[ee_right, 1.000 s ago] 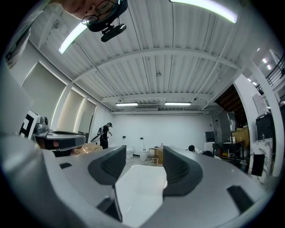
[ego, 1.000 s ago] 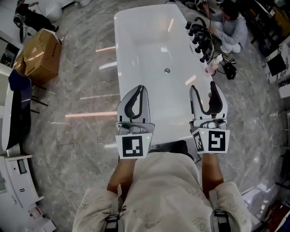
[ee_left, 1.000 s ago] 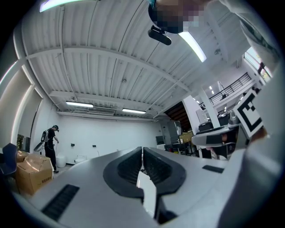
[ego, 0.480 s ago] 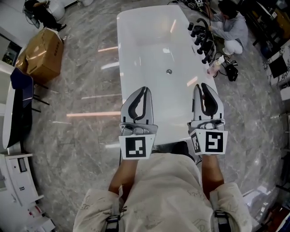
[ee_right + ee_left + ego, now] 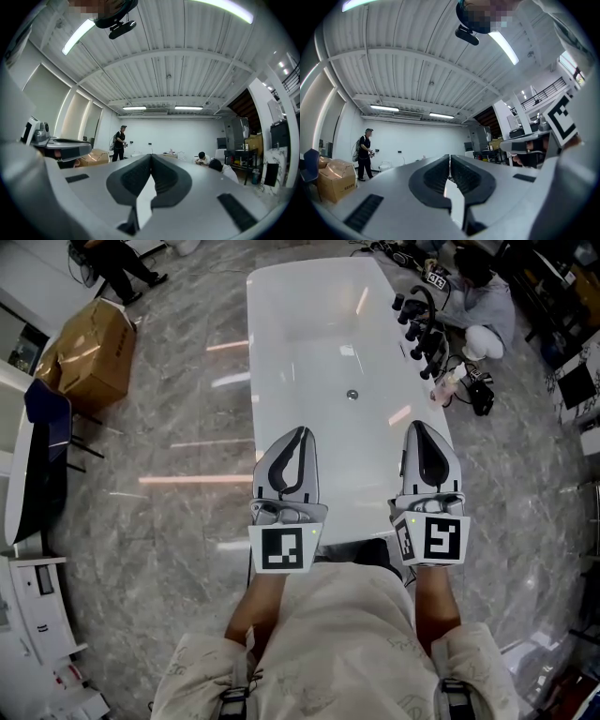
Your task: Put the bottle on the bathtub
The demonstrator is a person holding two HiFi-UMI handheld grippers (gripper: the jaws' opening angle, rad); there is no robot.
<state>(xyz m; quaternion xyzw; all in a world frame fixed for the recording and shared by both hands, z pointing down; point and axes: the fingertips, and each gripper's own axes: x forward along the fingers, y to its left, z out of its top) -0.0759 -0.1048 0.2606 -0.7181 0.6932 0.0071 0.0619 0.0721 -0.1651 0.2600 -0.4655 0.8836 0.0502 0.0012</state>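
Note:
A long white bathtub (image 5: pixel 281 371) lies ahead of me on the marble floor. What looks like a small pale pink bottle (image 5: pixel 440 388) stands by the tub's right side, below the black taps (image 5: pixel 419 326), well beyond both grippers. My left gripper (image 5: pixel 300 431) hovers over the tub's near end, shut and empty; in the left gripper view its jaws (image 5: pixel 450 156) meet at the tips. My right gripper (image 5: pixel 418 426) is level beside it near the tub's right rim. Its jaws (image 5: pixel 151 156) have just been closing and now touch, with nothing between them.
A brown cardboard box (image 5: pixel 89 348) sits on the floor at the far left, with a dark chair (image 5: pixel 42 409) nearer me. A person (image 5: pixel 480 298) sits on the floor beyond the taps. Another person (image 5: pixel 364 152) stands by the far wall.
The right gripper's jaws went from wide open to shut on nothing. The left gripper stayed shut. Both hands stayed over the tub's near end.

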